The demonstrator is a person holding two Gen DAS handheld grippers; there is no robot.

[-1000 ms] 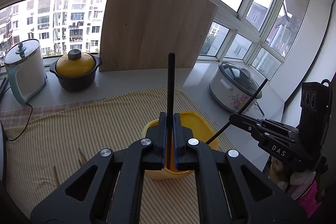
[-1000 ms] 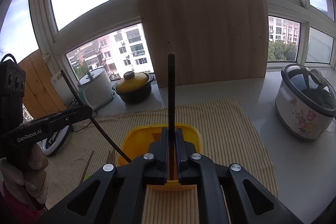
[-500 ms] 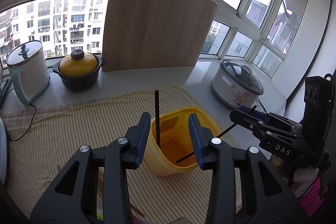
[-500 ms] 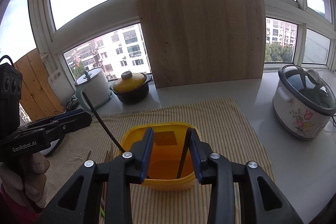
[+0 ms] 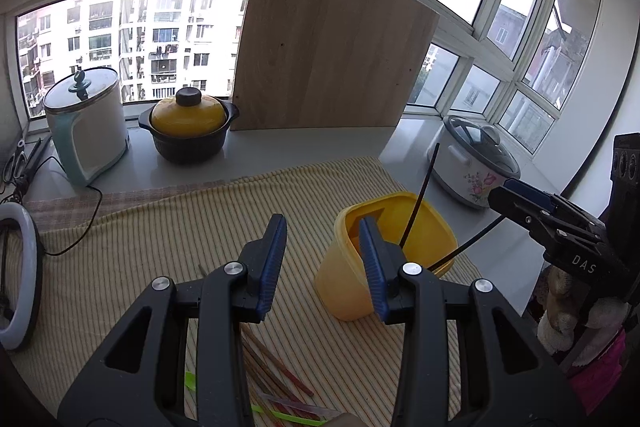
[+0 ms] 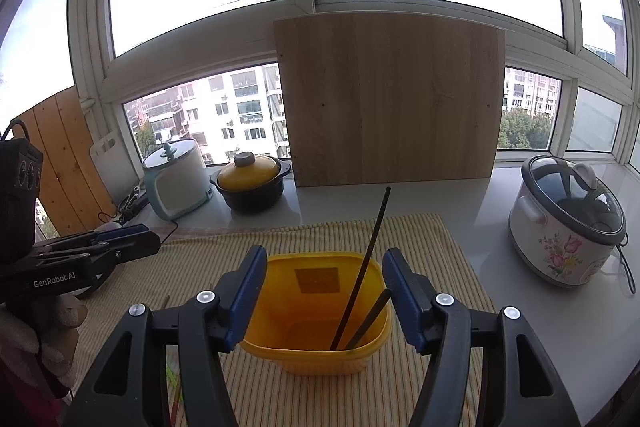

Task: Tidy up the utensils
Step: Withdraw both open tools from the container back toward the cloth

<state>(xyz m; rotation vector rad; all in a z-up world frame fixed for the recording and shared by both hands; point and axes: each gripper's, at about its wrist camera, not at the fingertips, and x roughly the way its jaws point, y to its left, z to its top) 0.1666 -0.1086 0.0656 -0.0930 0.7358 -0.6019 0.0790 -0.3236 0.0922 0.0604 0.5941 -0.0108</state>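
Observation:
A yellow tub (image 6: 320,357) stands on the striped cloth (image 6: 432,247), right in front of my right gripper (image 6: 326,267). Its jaws are opening, with nothing between them. Two black chopsticks (image 6: 372,251) lean inside the tub against its right side. In the left wrist view my left gripper (image 5: 322,239) is open and empty, just left of the tub (image 5: 348,291), and the black chopsticks (image 5: 420,199) stick out of it. The right gripper (image 5: 506,191) shows beyond the tub. Several brown chopsticks (image 5: 276,363) and a green utensil (image 5: 192,383) lie on the cloth below my left gripper.
Along the window sill stand a white kettle (image 5: 88,123), a black pot with a yellow lid (image 5: 188,131), a leaning wooden board (image 5: 332,59) and a flowered rice cooker (image 6: 564,227). A ring light (image 5: 20,267) lies at the left. The counter edge runs close on the right.
Both grippers were shut on upright black chopsticks over the tub; both have opened and the chopsticks now rest in it. My left gripper has moved left off the tub.

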